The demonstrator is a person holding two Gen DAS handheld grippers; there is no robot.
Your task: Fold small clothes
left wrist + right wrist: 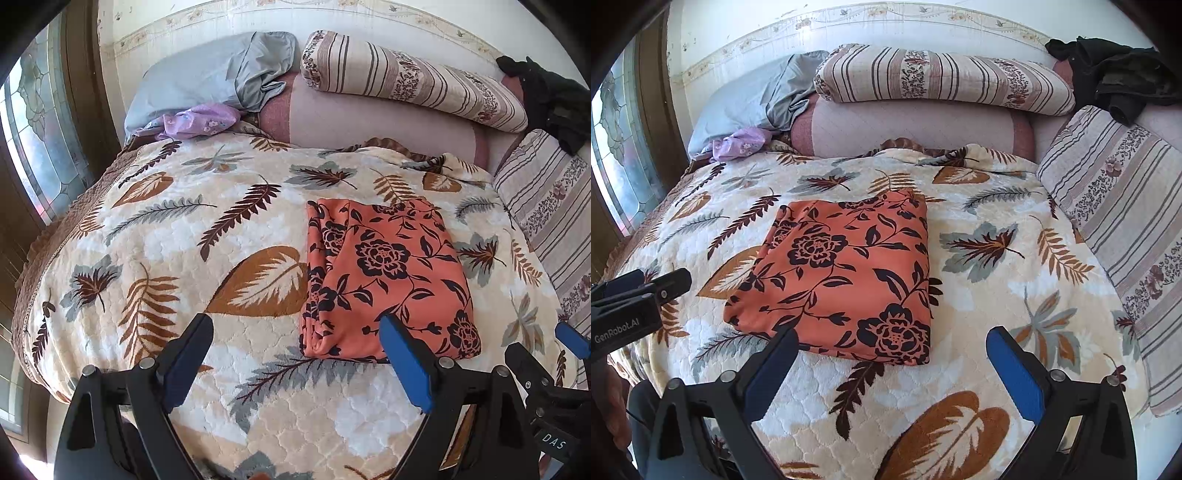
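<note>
On the bed with a leaf-pattern quilt point(960, 229), we see the folded orange cloth point(842, 280) at 12 o'clock of both empty tools, left tool point(295, 354) and right tool point(892, 363), jaws apart.

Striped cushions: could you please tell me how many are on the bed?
2: one striped cushion lies along the wall on the pink bolster; another lies at the bed's right edge.

Orange garment point(846, 280) with black flowers lies folded, seemingly flat, on the bedspread point(979, 229).
</note>
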